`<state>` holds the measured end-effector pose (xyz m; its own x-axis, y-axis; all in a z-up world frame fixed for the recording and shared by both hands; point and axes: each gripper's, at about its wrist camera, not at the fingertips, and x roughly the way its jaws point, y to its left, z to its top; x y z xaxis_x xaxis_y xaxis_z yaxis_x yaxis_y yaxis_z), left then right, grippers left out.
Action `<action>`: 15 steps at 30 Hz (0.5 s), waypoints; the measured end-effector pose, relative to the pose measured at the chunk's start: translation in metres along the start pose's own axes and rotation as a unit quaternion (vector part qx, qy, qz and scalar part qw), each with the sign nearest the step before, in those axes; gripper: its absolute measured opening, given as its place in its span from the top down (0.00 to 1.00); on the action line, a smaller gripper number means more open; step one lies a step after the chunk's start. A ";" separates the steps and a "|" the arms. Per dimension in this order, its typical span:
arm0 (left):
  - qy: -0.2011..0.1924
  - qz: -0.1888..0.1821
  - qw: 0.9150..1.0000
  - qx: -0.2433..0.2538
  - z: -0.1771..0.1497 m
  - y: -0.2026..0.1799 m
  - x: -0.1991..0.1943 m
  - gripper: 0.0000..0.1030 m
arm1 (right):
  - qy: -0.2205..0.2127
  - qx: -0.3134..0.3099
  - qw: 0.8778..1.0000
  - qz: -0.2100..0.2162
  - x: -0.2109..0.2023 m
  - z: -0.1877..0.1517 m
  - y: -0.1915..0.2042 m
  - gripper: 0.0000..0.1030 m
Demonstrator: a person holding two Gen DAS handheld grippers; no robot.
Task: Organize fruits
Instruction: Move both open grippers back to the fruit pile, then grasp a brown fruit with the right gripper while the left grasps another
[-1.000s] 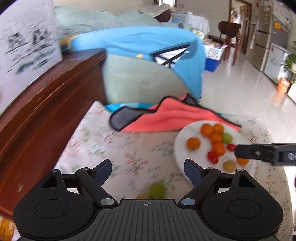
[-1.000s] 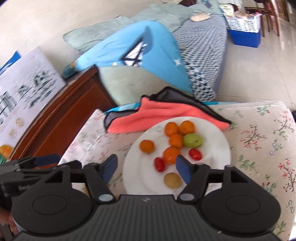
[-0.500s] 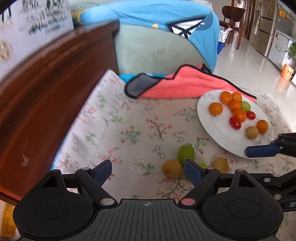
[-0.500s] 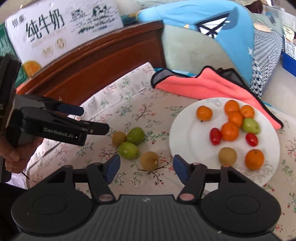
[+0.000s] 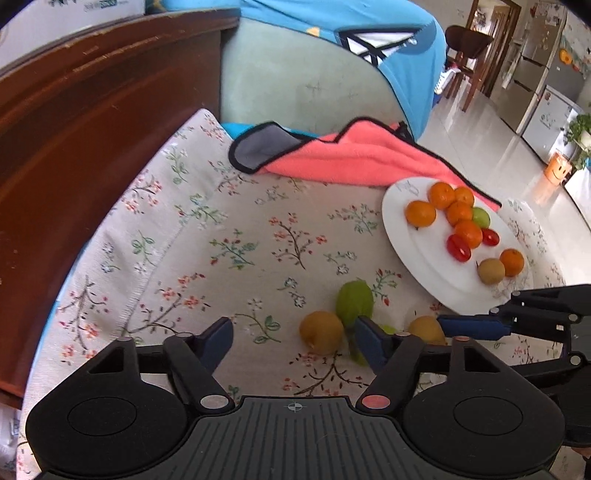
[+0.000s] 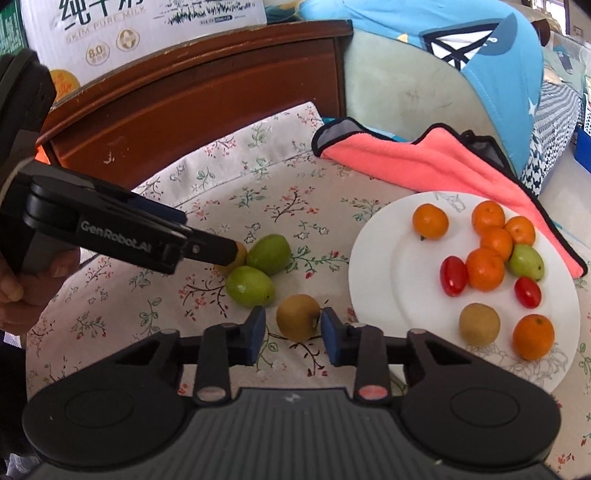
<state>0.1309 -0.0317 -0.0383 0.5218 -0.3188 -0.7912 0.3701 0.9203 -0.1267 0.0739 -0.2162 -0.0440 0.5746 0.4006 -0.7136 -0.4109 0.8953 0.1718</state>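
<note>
Four loose fruits lie on the floral cloth left of the white plate (image 6: 384, 258). My right gripper (image 6: 293, 335) is low over a brown fruit (image 6: 297, 316), which sits between its blue pads. The jaws are closing: the right pad touches the fruit and a small gap shows on the left. My left gripper (image 5: 293, 343) is closing too, with another brown fruit (image 5: 320, 331) between its fingers and untouched. Two green fruits (image 6: 269, 254) (image 6: 249, 285) lie between the two brown ones. The plate (image 5: 413, 258) holds several oranges, two red tomatoes, a green fruit and a brown one.
A coral cloth (image 6: 424, 162) lies behind the plate, partly under its far rim. A dark wooden board (image 5: 92, 129) runs along the left with a milk carton (image 6: 147, 29) on top. A person's hand (image 6: 22, 280) holds the left gripper.
Both grippers have sunk toward the loose fruits and their jaws have narrowed. The right gripper swung left from over the plate to the brown fruit.
</note>
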 end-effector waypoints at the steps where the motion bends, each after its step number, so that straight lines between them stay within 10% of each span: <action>1: -0.001 0.002 1.000 -0.001 -0.001 0.000 0.001 0.36 | 0.000 -0.003 1.000 -0.002 0.001 0.000 0.000 0.72; 15: 0.014 -0.006 1.000 0.016 -0.004 -0.009 0.011 0.49 | 0.010 -0.010 1.000 0.011 0.001 -0.004 0.001 0.75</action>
<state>0.1303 -0.0427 -0.0478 0.4963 -0.3227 -0.8059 0.4002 0.9089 -0.1175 0.0715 -0.2153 -0.0470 0.5511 0.4159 -0.7234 -0.4373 0.8823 0.1741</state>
